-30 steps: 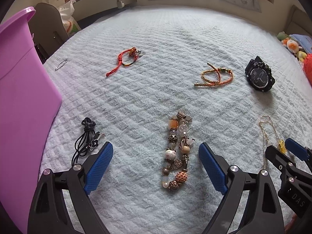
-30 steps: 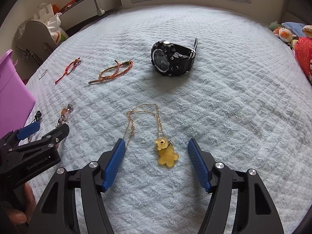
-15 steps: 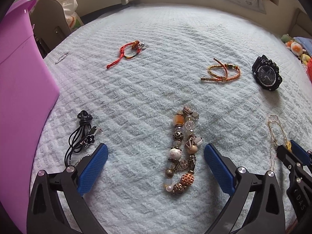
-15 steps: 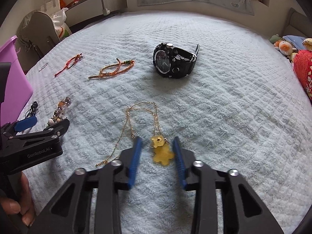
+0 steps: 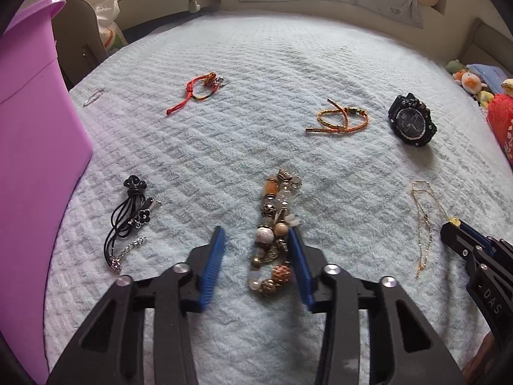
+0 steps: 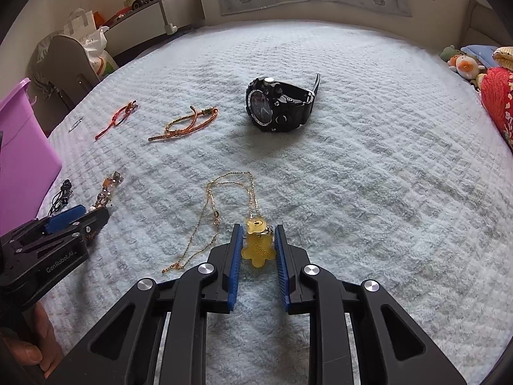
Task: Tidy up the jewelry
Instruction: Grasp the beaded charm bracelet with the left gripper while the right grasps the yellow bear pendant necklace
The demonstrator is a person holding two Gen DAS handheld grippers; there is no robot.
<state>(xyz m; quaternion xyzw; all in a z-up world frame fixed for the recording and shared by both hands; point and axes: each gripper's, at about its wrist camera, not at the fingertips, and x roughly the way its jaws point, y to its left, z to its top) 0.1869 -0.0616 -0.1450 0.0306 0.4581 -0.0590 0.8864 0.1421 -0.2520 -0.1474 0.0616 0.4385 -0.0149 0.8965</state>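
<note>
The yellow bear pendant (image 6: 257, 247) on the bed blanket (image 6: 368, 176) is pinched between the right gripper (image 6: 256, 240) fingers. The beaded bracelet (image 5: 274, 231) is straddled by the half-closed left gripper (image 5: 256, 250); only its right finger (image 5: 299, 266) is touched.

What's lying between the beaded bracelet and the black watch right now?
In the left wrist view, only bare blanket separates the beaded bracelet from the black watch; the orange braided bracelet sits farther back.
</note>
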